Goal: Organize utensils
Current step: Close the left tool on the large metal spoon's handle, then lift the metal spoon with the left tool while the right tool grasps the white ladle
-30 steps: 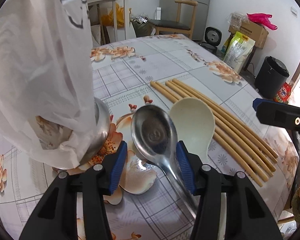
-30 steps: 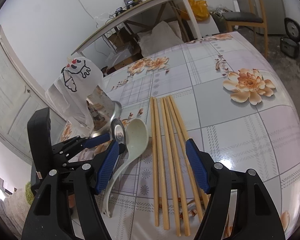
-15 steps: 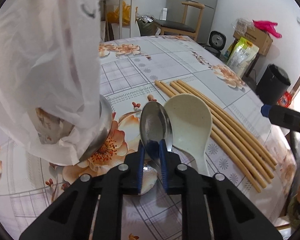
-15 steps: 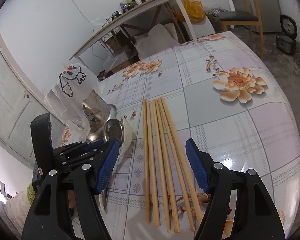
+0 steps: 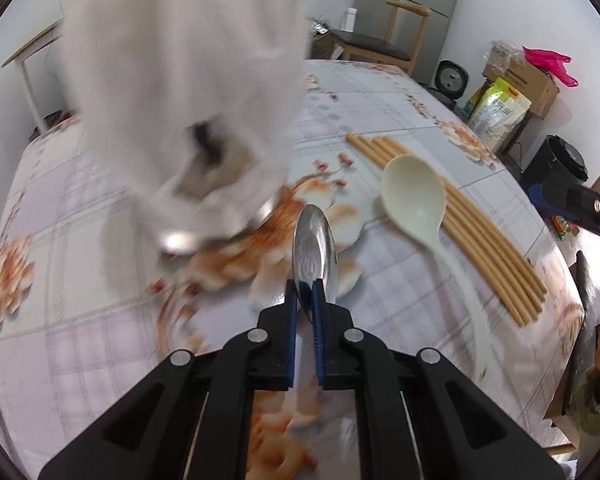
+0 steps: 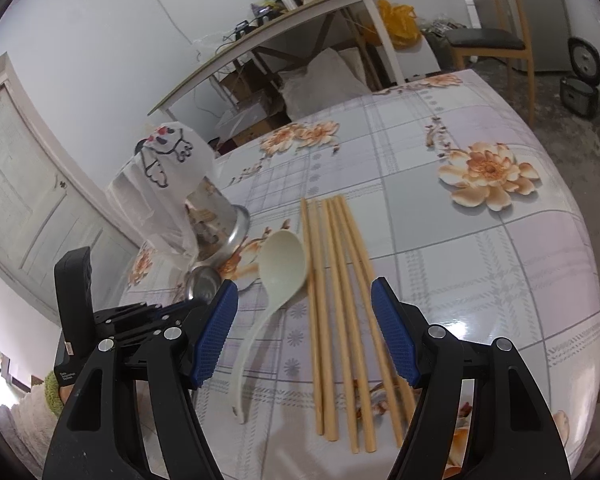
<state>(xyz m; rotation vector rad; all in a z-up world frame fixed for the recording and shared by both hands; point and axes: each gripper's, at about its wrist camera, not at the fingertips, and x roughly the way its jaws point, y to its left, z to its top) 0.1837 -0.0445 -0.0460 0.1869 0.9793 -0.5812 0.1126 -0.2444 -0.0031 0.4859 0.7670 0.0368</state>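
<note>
Wooden chair (image 6: 496,40) behind floral tablecloth (image 6: 480,240); cluttered desk (image 6: 268,36) by wall.

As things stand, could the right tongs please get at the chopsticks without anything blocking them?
Probably yes. The right tongs stand open right above the chopsticks, with nothing over them; the plastic spoon only touches the leftmost stick.

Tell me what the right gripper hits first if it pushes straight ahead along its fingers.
Most likely the wooden chopsticks: they lie on the table directly between the open right gripper fingers. The cream plastic spoon sits slightly left of that line. Depth is hard to judge.
</note>
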